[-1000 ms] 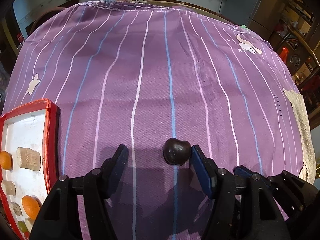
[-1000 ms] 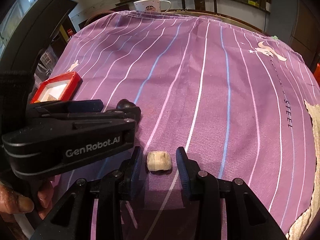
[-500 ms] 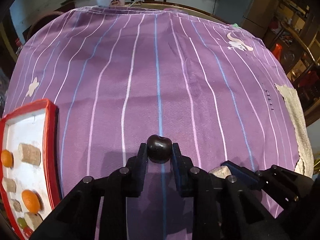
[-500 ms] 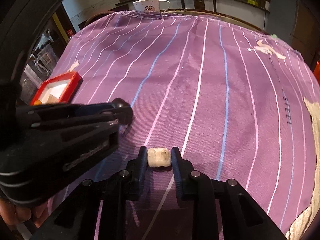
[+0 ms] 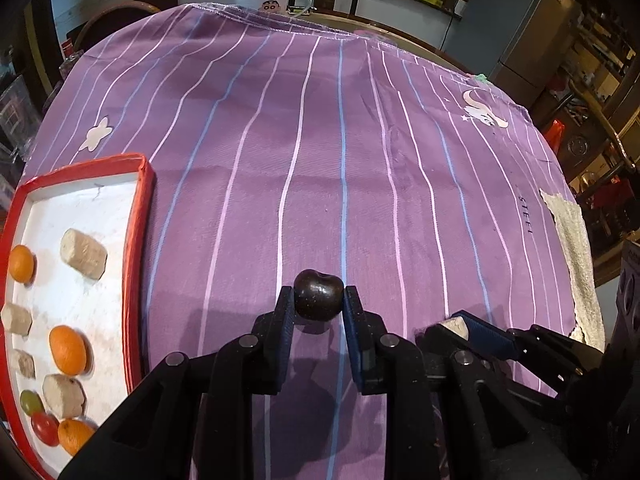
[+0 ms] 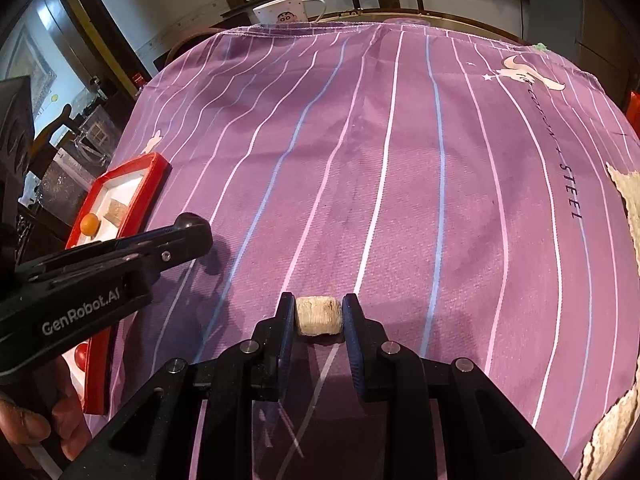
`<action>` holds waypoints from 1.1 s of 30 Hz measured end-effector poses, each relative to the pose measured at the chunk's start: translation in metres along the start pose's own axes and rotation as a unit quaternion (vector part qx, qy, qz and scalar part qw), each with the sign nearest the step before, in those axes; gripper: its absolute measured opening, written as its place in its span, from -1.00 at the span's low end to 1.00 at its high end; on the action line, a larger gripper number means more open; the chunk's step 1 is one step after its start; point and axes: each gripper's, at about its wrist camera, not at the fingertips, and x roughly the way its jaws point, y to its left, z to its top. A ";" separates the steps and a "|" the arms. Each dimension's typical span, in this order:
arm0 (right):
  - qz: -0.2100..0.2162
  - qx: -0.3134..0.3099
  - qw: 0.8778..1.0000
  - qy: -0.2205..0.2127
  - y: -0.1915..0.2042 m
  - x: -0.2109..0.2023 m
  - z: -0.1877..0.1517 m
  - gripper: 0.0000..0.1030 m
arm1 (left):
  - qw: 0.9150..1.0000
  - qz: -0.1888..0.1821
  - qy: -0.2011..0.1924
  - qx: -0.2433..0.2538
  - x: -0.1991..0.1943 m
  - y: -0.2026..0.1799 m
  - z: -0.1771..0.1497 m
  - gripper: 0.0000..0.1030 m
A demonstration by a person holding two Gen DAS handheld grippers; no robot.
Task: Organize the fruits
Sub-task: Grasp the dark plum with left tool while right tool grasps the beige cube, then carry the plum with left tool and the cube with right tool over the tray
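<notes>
At nine o'clock on the tabletop (image 5: 320, 160), which is draped in a purple striped cloth, sits a red tray (image 5: 138, 240) with a white floor; it holds several small orange fruits (image 5: 67, 350), pale beige chunks (image 5: 83, 253), a green grape (image 5: 31, 402) and a red fruit (image 5: 44, 428). Just right of the tray, toward six o'clock, the left tool (image 5: 319, 300) is clamped on a dark cherry (image 5: 318, 295), its two pads pressing the fruit's sides, the cherry's shadow lying on the cloth beneath it. From the right wrist view that same tool comes in from nine o'clock with the cherry (image 6: 192, 220) at its tip, and part of a hand (image 6: 36, 428) shows at the lower left edge. Further right, the right tool (image 6: 319, 316) is closed tight on a pale beige chunk (image 6: 319, 315), gripped at both ends and sitting low over the cloth at six o'clock. At twelve o'clock, beyond the cloth's far hem, stands a white mug (image 6: 286, 10) with a cartoon face. At three o'clock a rough beige mat (image 5: 576, 256) lies along the tabletop's right edge.
</notes>
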 end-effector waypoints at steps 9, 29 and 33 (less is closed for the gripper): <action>0.003 -0.003 1.000 -0.004 0.008 -0.011 -0.003 -0.49 | 1.000 0.000 -0.007 0.015 -0.018 -0.009 -0.013 -0.55; 0.001 -0.022 0.999 -0.023 0.039 -0.034 -0.006 -0.49 | 0.999 0.011 -0.034 0.027 -0.056 0.001 -0.027 -0.55; 0.001 -0.029 0.999 -0.025 0.048 -0.035 -0.007 -0.49 | 0.999 0.014 -0.039 0.023 -0.063 0.008 -0.029 -0.55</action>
